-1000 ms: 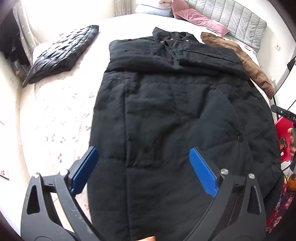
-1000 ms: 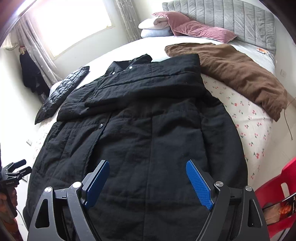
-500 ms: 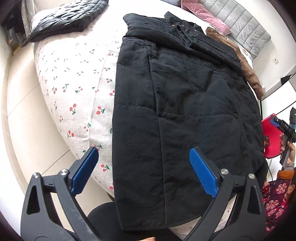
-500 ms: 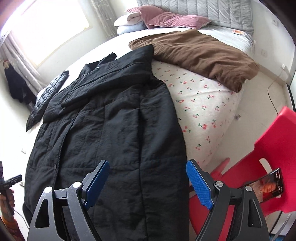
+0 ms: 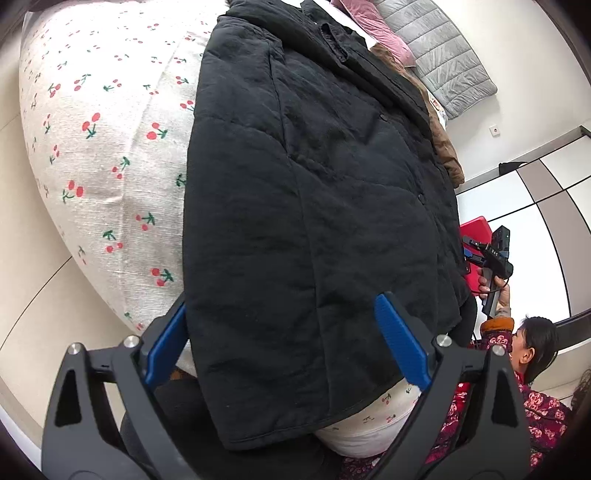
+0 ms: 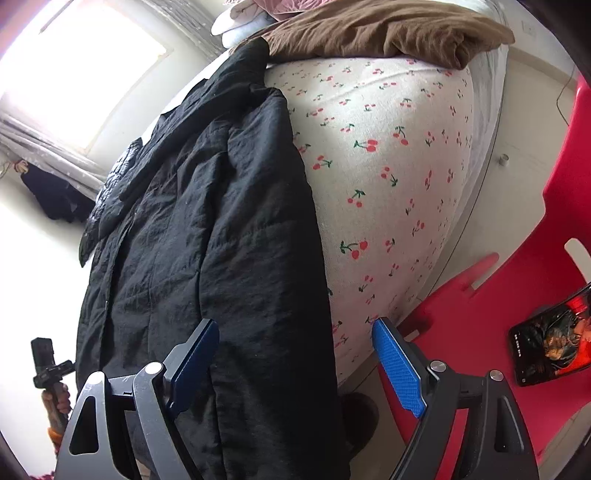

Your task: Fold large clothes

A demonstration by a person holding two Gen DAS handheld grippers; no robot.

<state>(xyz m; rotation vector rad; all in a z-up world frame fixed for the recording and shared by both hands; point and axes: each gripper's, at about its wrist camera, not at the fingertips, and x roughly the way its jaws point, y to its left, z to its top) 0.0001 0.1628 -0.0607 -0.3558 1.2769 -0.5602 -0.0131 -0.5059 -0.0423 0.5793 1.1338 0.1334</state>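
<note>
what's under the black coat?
The black coat lies on the cherry-print bedsheet, its hem hanging over the bed edge. Anything between coat and sheet is covered.

Two black skeletal frames with triangular cutouts and silver screw heads are being shown, each tool carrying textured blue pads: left tool (image 5: 282,336), right tool (image 6: 295,363). At four o'clock of the left view, a dark red floral sleeve (image 5: 498,341) with an orange cuff is being worn.

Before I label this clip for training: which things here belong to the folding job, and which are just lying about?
Job:
black coat
left gripper, open
right gripper, open
bed

Lying about:
brown garment
red chair
phone
pink pillow
</note>
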